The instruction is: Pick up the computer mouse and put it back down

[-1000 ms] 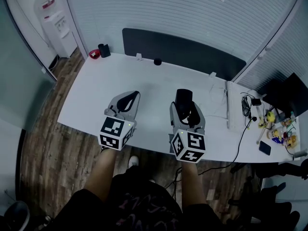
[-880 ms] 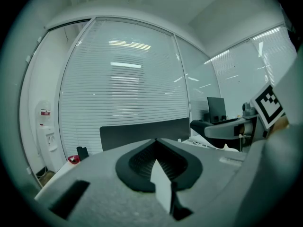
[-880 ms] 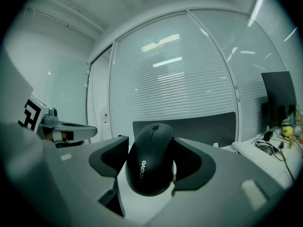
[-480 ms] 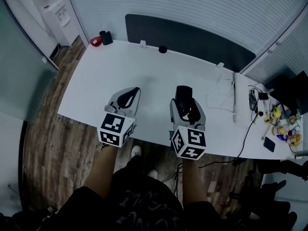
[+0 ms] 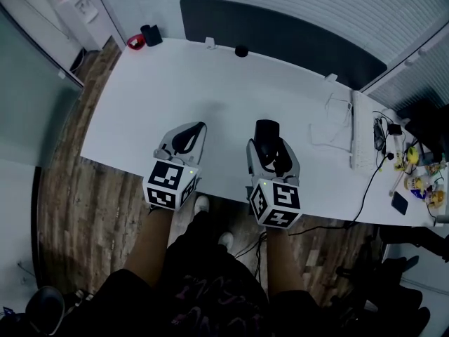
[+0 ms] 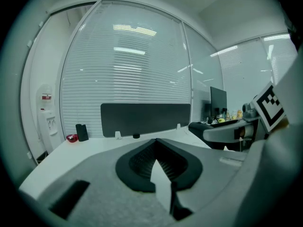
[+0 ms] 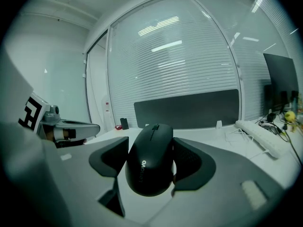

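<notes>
A black computer mouse sits between the two dark pads of my right gripper, which is shut on its sides. In the head view the mouse and right gripper are over the near middle of the white table. I cannot tell whether the mouse touches the tabletop. My left gripper is beside it to the left, over the table's near edge. Its jaws meet at the tips with nothing between them.
A white keyboard, loose cables and a phone lie at the table's right end. A black cup and a red object stand at the far left corner. A dark partition runs along the far edge.
Both grippers have sunk toward the tabletop, side by side. The mouse has stayed in the right gripper's jaws. The left gripper's jaws are unchanged.
</notes>
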Demonstrator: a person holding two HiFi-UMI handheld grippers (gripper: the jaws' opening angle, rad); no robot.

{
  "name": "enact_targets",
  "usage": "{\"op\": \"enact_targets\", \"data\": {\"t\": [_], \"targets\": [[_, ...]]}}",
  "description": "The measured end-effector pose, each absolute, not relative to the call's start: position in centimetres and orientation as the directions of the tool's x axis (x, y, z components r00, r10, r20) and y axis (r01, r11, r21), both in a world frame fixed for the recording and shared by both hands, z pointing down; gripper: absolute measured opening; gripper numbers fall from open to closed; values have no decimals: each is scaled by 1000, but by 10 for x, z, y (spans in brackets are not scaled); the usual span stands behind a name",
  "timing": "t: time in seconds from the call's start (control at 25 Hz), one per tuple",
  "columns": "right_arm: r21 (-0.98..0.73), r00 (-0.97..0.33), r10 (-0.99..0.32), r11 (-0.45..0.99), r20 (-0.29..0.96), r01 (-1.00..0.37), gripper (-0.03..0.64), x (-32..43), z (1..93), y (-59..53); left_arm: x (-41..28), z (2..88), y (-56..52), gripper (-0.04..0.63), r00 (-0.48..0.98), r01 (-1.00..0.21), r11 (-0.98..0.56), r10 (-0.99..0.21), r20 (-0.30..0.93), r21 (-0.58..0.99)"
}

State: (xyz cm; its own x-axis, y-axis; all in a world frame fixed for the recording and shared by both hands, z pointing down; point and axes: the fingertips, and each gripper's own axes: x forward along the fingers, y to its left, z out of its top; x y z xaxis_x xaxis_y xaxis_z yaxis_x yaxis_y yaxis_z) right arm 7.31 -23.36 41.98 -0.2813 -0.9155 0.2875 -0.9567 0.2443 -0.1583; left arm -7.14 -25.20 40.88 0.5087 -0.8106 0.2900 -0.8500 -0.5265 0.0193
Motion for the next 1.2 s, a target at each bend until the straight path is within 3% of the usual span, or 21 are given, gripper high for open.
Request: {"op": "enact_targets", "data": {"t": [1.2], "targets": [[-208,-272,-801,188,533,-960,305,67,559,-228,-64,533,-254,0,518,-839,-530,-705,483,126]]}}
